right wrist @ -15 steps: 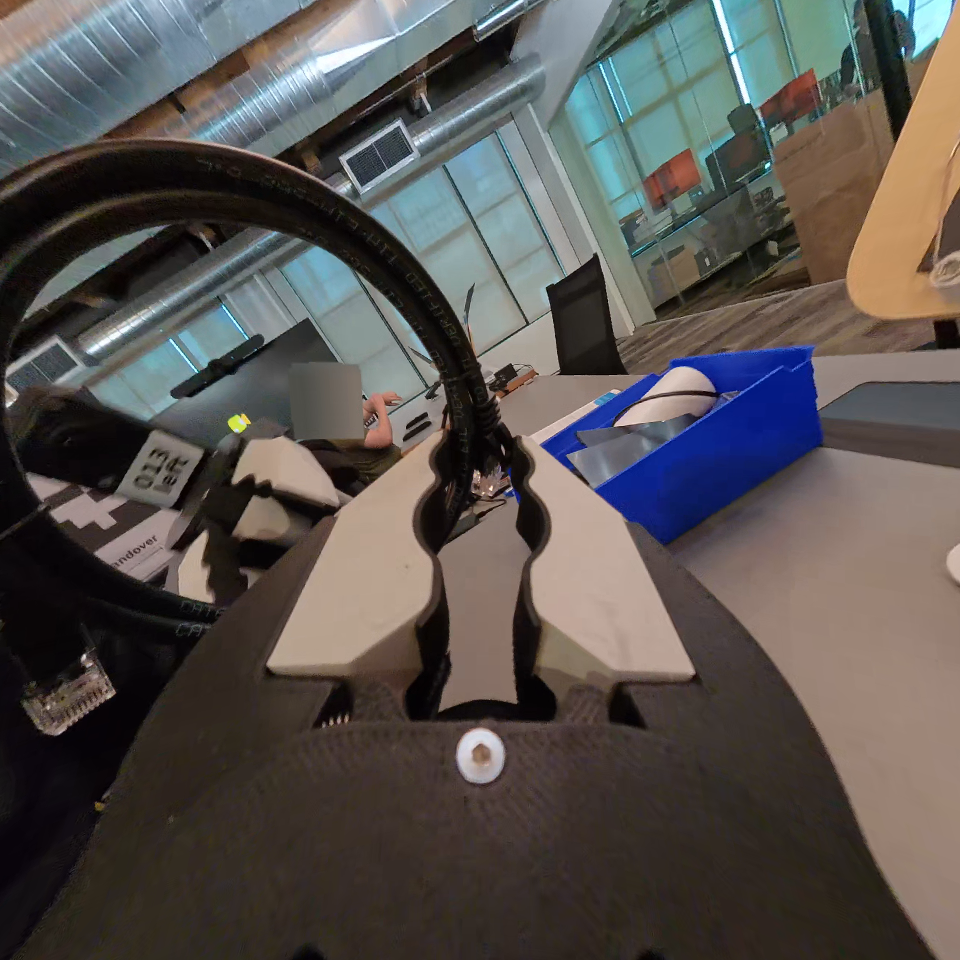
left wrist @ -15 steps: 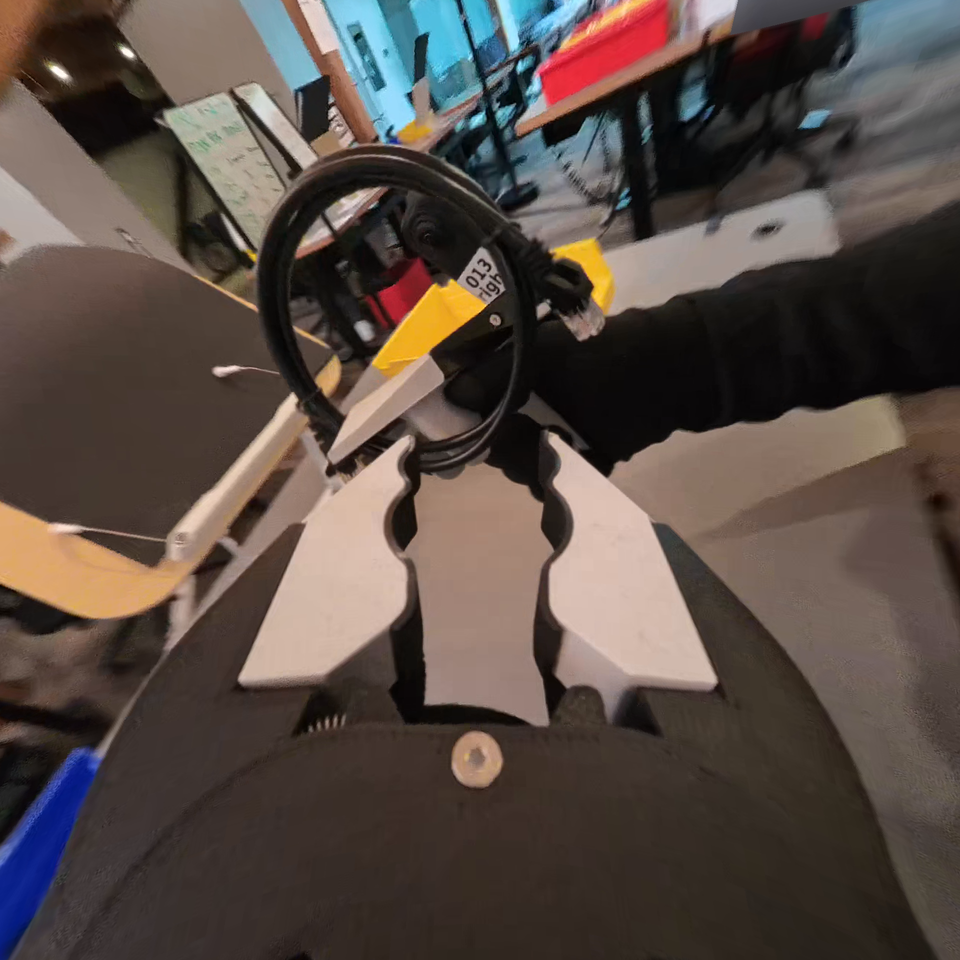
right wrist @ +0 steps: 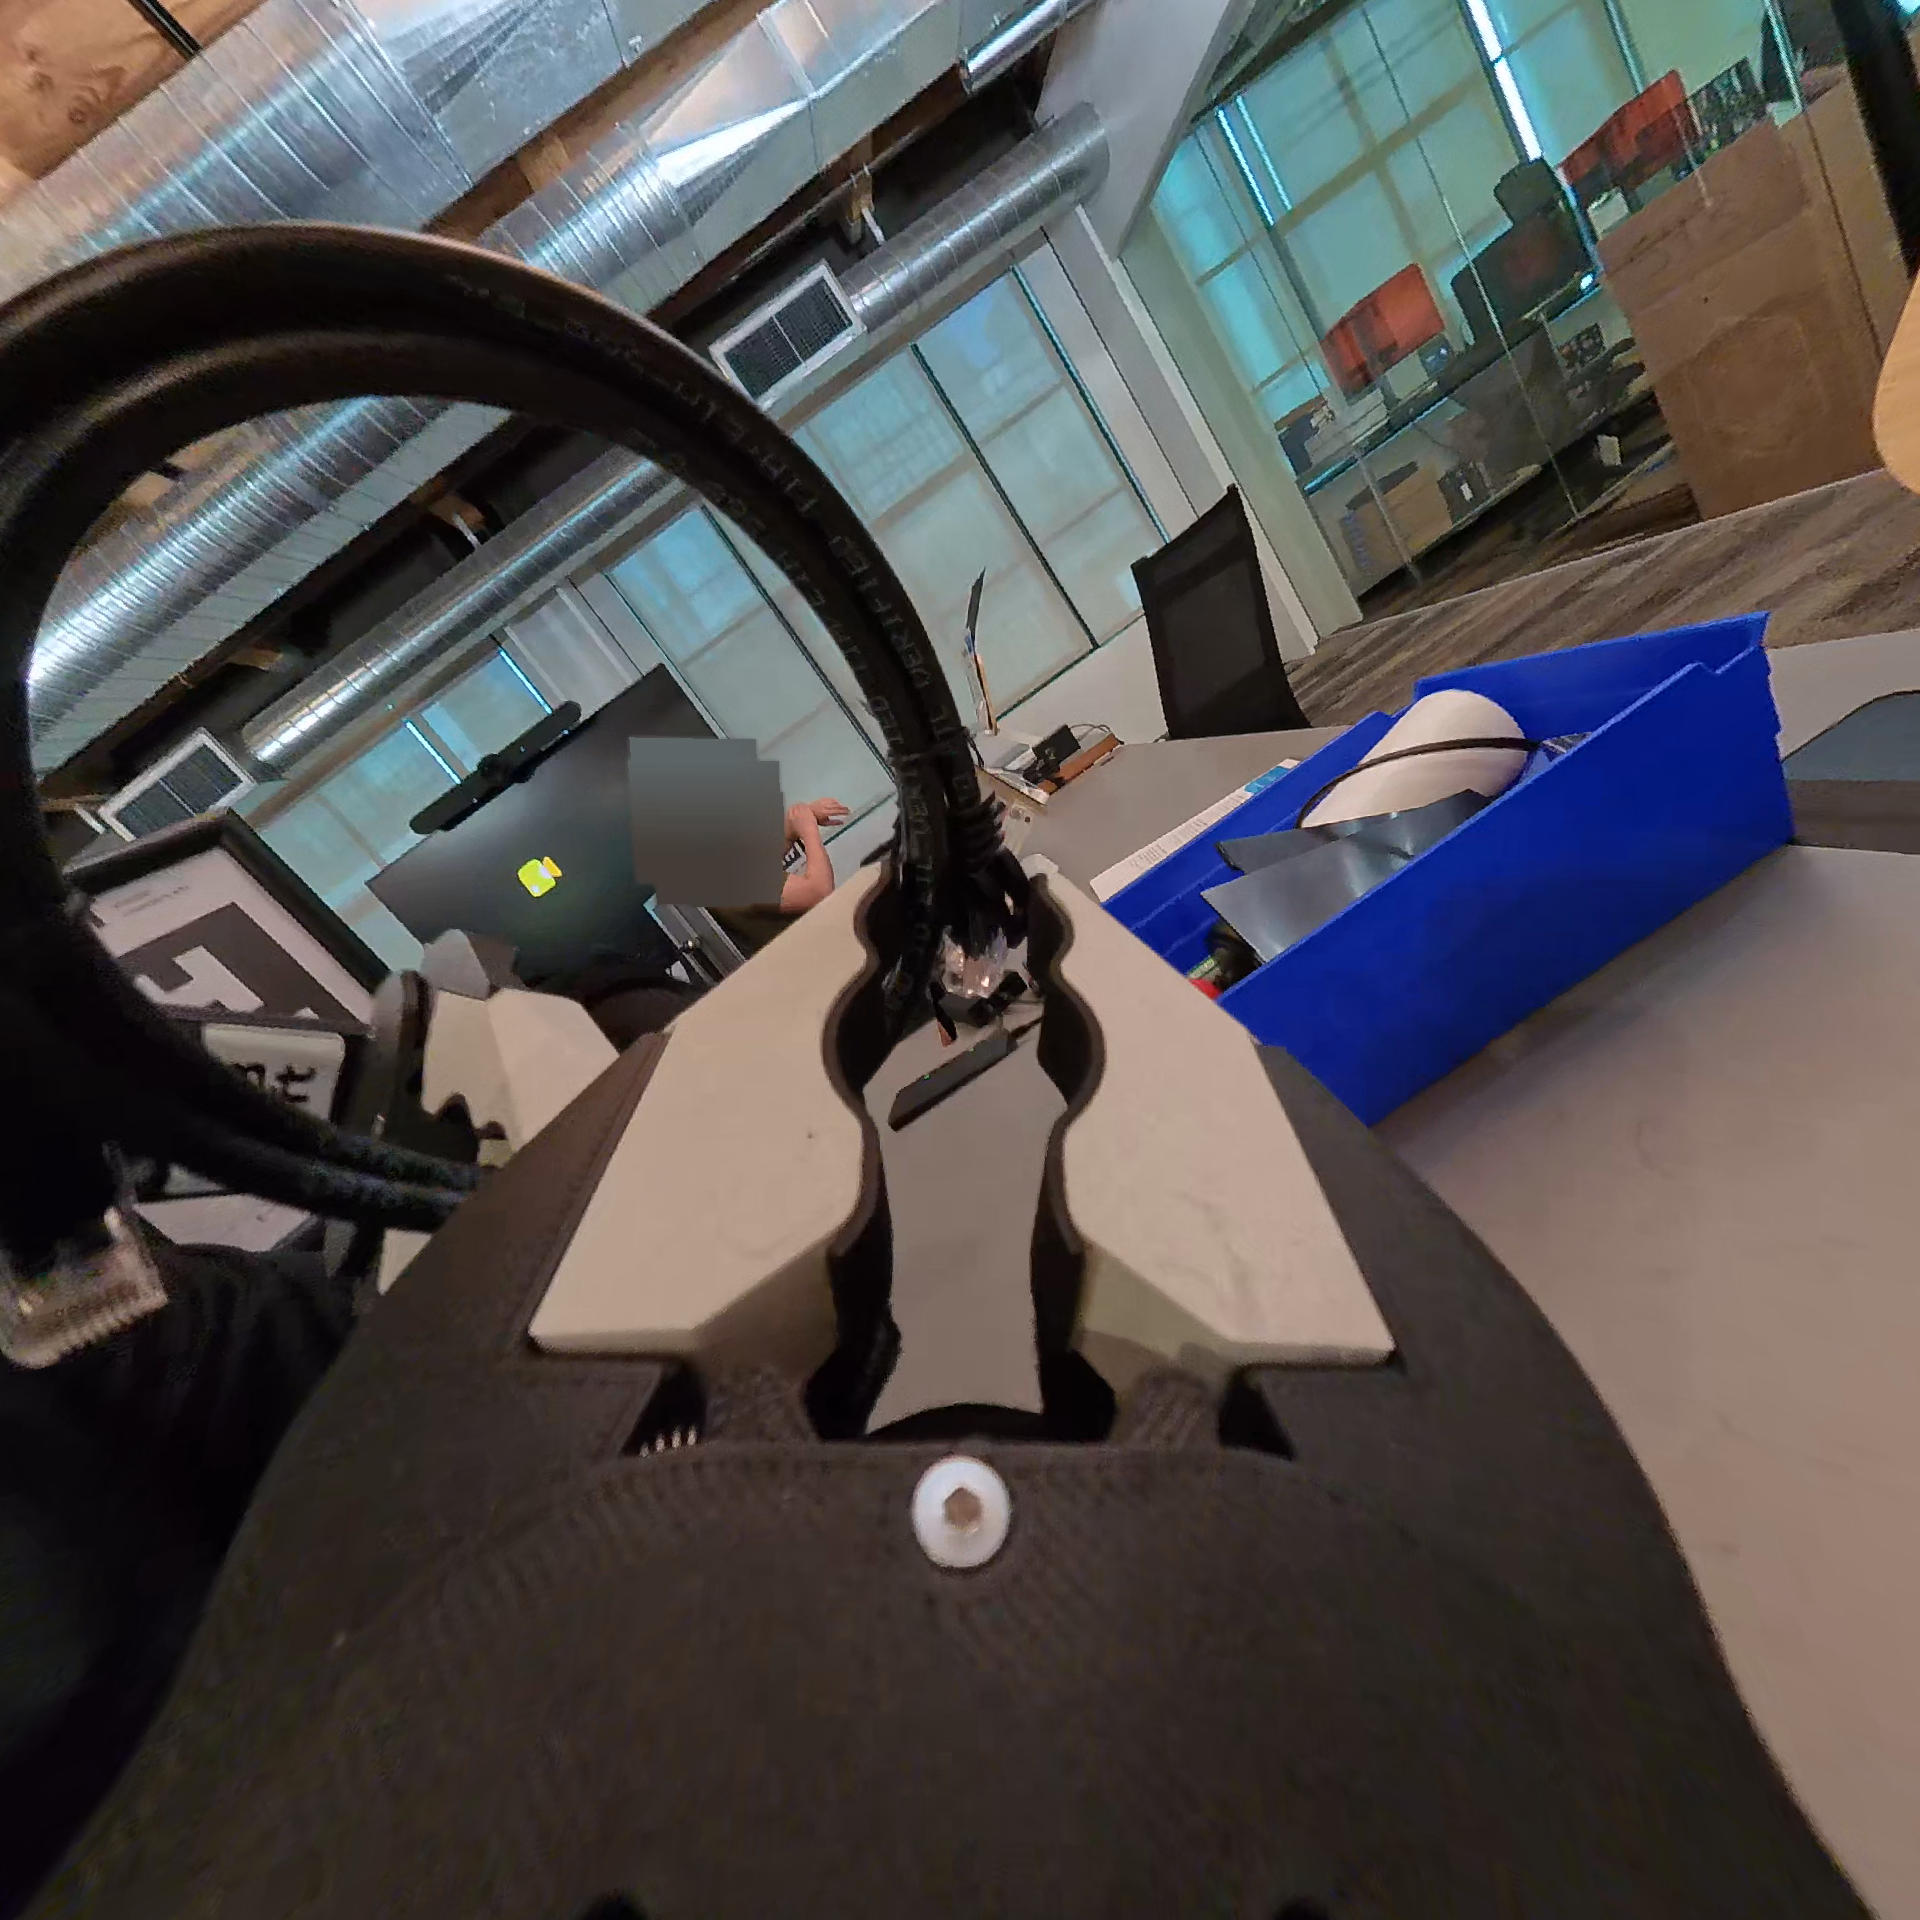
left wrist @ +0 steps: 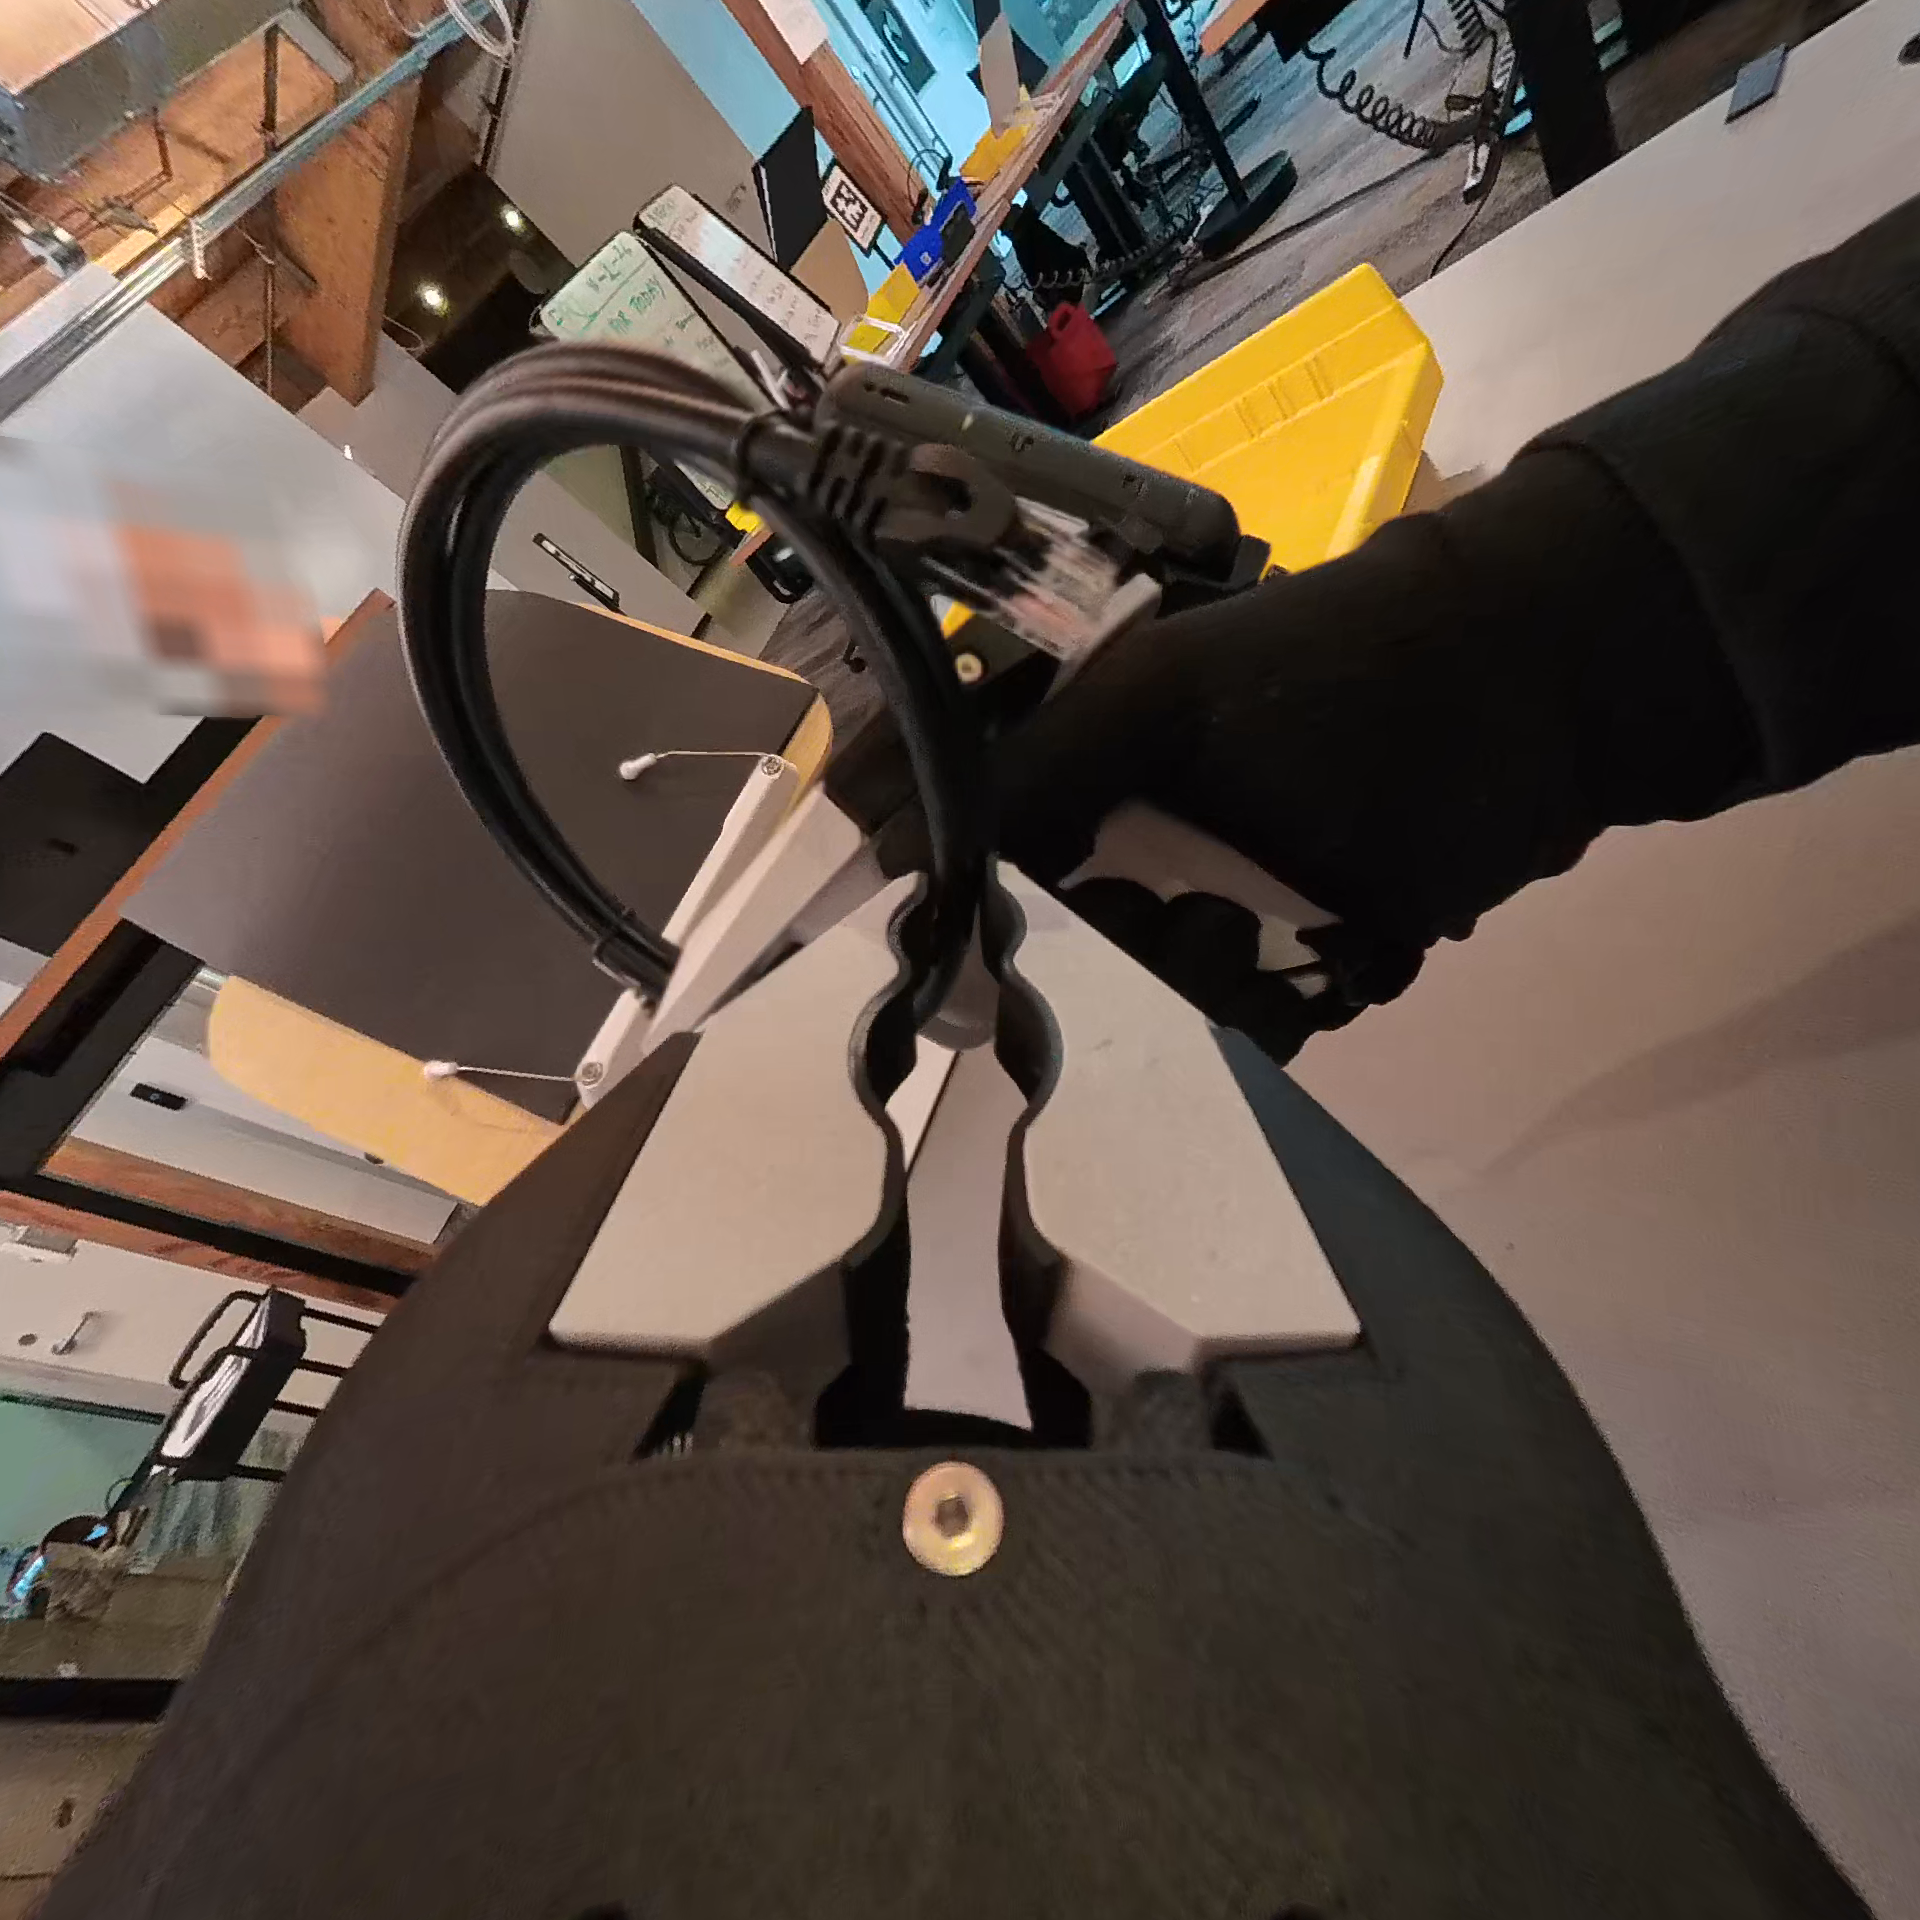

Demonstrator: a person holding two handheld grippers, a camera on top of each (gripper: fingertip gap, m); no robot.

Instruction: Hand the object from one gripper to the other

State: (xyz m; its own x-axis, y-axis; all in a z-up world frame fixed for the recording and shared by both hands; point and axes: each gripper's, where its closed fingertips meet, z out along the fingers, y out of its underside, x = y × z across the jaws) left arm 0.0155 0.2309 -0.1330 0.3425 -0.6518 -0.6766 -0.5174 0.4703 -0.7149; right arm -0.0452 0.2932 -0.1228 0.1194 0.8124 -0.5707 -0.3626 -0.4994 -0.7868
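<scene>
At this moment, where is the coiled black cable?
The coiled black network cable hangs in mid-air between both grippers, pinched at the left gripper fingertips and the right gripper fingertips, above the grey table.

- Black cable coil (right wrist: 312, 343) cut off by the left edge in the right wrist view; full loop unseen.
- Clear plug (right wrist: 73, 1299) partly out of the picture at the left edge.
- Right gripper (left wrist: 831, 894) largely hidden behind a black-gloved hand (left wrist: 1299, 748) and the coil.
- Contents of the blue bin (right wrist: 1621, 831) mostly hidden by its wall.
</scene>
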